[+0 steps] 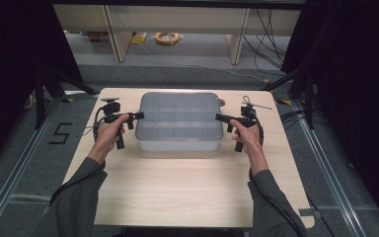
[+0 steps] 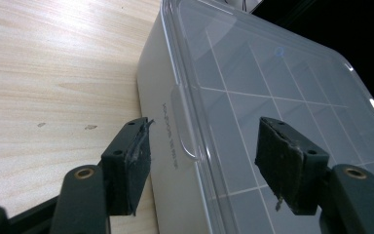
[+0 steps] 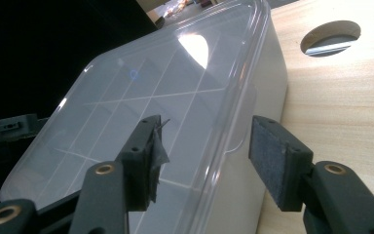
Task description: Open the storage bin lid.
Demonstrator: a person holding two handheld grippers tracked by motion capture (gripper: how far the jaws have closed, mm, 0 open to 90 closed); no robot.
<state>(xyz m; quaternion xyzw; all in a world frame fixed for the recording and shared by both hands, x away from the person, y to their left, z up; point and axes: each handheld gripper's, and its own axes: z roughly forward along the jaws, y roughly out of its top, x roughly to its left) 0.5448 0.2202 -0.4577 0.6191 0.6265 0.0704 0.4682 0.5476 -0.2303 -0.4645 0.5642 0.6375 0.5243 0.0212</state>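
High view, box: translucent grey compartment box [image 1: 179,122] with clear lid, lying flat on the far half of the tabletop [image 1: 177,187], midway between both hands; white dividers visible through the lid as a grid
Tabletop: pale wood grain; bare in front of the box; round hole [image 3: 332,38] near the box's far corner, seen in the right gripper view
Left gripper [image 1: 137,116]: held in the left hand [image 1: 109,134] at the box's left end; tips pointing inward at the box wall, just beside it; contact cannot be told from above
Left fingers, own view: spread wide, holding nothing; one pad [image 2: 131,165] outside the box over the wood and side wall, the other [image 2: 285,163] above the lid; lid's latch tab [image 2: 185,129] lying between them; small printed text on the side wall, too small to read
Right gripper [image 1: 219,118]: held in the right hand [image 1: 246,136] at the box's right end, mirrored to the left one; tips just beside the wall
Right fingers, own view: spread wide, holding nothing; one pad [image 3: 146,161] above the lid, frayed at its edge, the other [image 3: 272,161] outside over the tabletop; lid rim and tab between them
Surroundings: dark curtains either side; grey floor with a "5" mark [image 1: 60,133] at left; coil of yellow cable [image 1: 167,37] beyond the table
Sleeves: grey, entering from the bottom edge
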